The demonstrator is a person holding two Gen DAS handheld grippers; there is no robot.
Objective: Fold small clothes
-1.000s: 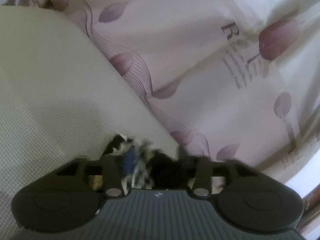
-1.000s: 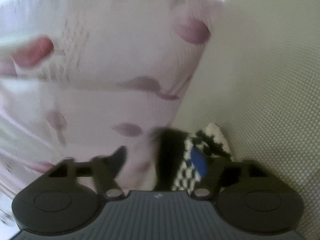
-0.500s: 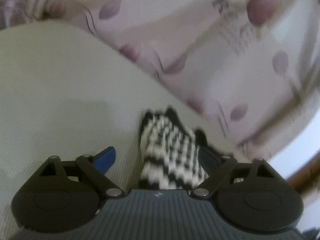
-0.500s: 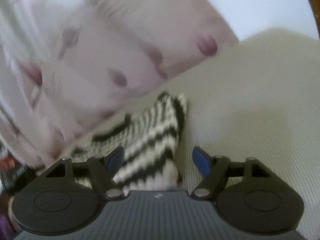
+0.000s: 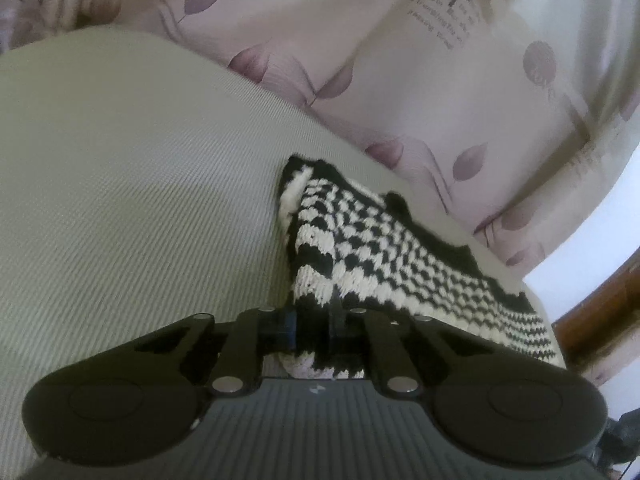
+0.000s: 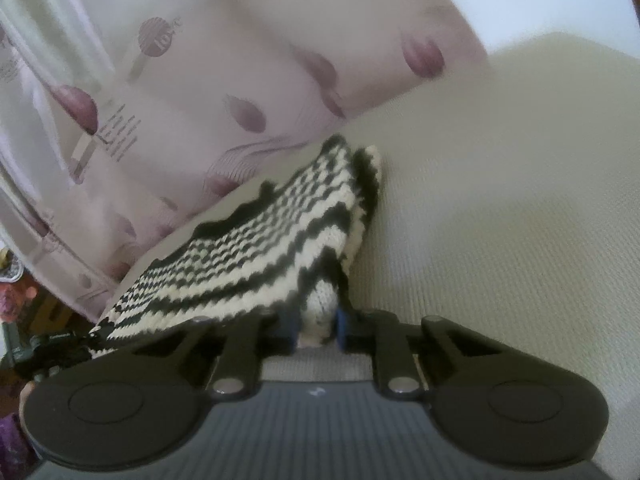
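A small black-and-white knitted garment [image 5: 384, 248] lies on a pale green ribbed cushion [image 5: 140, 200], folded over so that two layers show at its far corner. My left gripper [image 5: 314, 330] is shut on the garment's near left edge. In the right wrist view the same garment [image 6: 240, 256] spreads to the left on the cushion [image 6: 500, 220]. My right gripper [image 6: 316, 328] is shut on its near right corner. Both pairs of blue-padded fingers pinch the knit low, close to the cushion.
A pale pink curtain with purple leaf print [image 5: 400, 60] hangs just behind the cushion and also shows in the right wrist view [image 6: 180, 80]. A brown wooden edge [image 5: 600, 320] is at the right. Dark clutter [image 6: 24, 344] sits at the lower left.
One second ago both grippers held the garment. Half a second ago both were open over it on the cushion. Now both have shut on its near edge.
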